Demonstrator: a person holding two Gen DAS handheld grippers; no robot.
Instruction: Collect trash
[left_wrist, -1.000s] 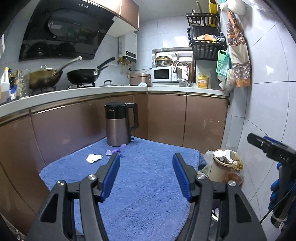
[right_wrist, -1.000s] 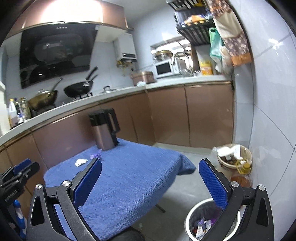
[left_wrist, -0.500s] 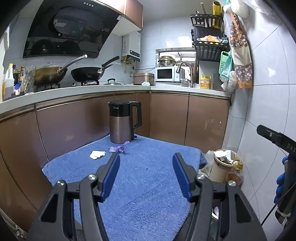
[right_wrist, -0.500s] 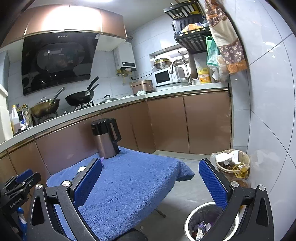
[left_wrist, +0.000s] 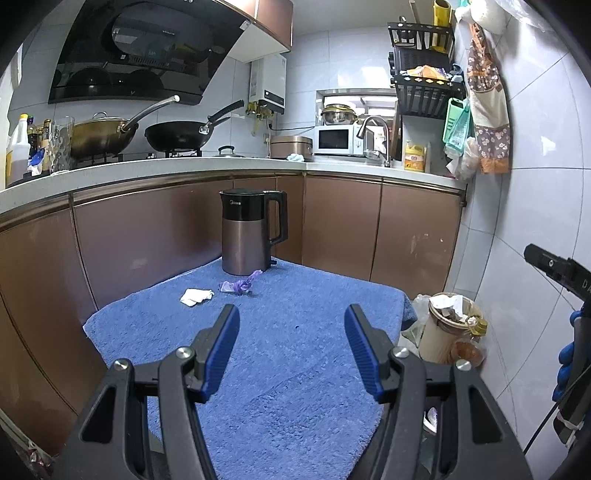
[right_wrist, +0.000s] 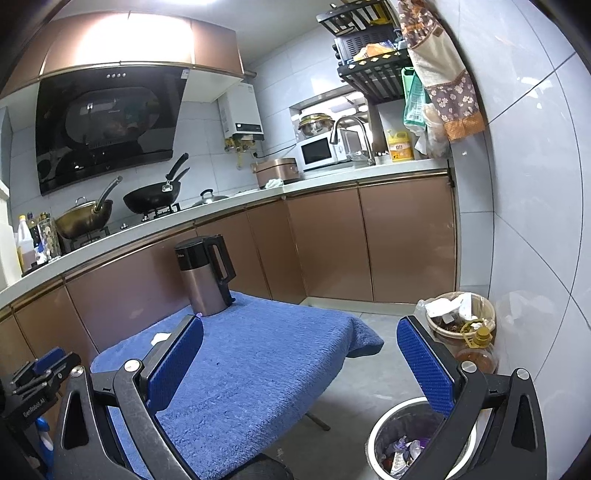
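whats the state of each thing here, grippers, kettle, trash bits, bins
left gripper: open, empty
right gripper: open, empty
kettle: upright, lid shut
white paper scrap: crumpled, on the blue towel
purple wrapper: twisted, beside kettle
floor bin: open, partly filled

At the centre of your left view lies a blue towel, with a white paper scrap and a purple wrapper before a brown-and-black kettle. Copper-brown cabinets run behind, and a flower-patterned apron hangs upper right. Your gripper pads are blue.
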